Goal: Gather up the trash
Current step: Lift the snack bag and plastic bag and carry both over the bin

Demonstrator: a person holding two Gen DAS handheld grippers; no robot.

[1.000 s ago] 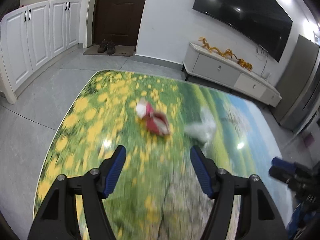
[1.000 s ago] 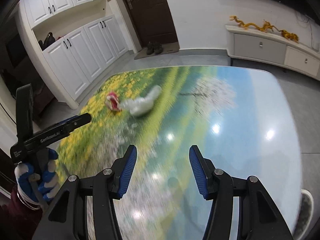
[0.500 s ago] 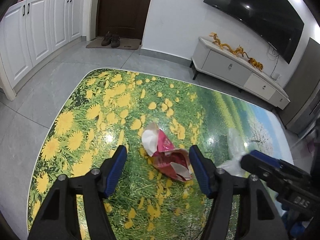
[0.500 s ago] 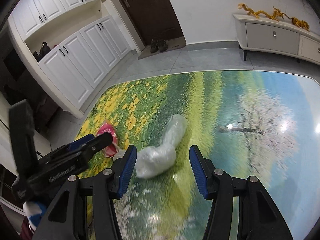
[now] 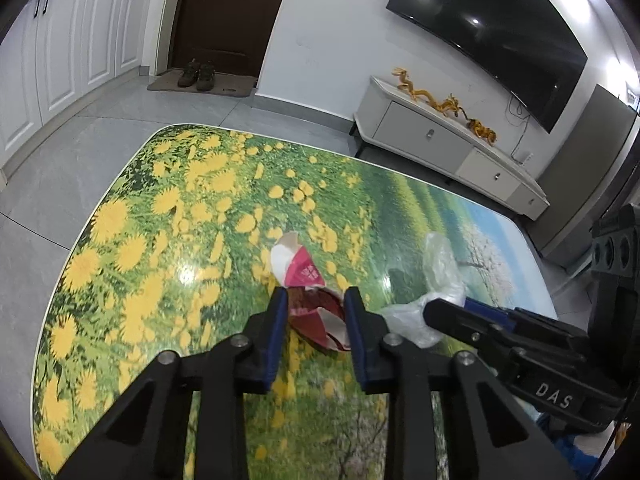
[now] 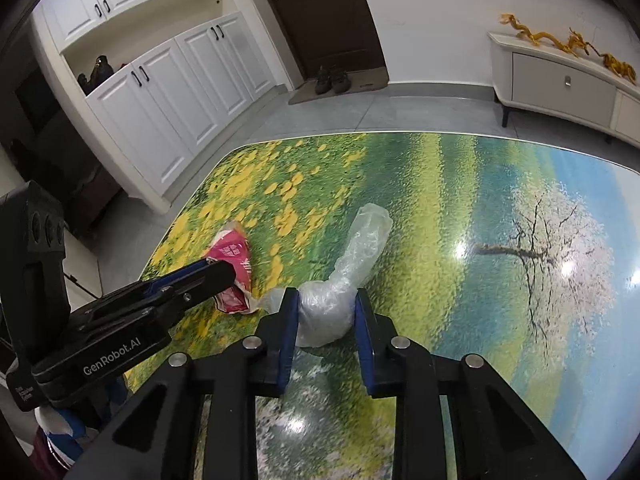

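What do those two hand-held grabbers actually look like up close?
Both are black plastic tongs with blue pads on two fingers and silver screws at the joints. The left gripper reads "GenRobot.AI" in white; the right gripper reads "DAS". A blue-and-white glove shows below.
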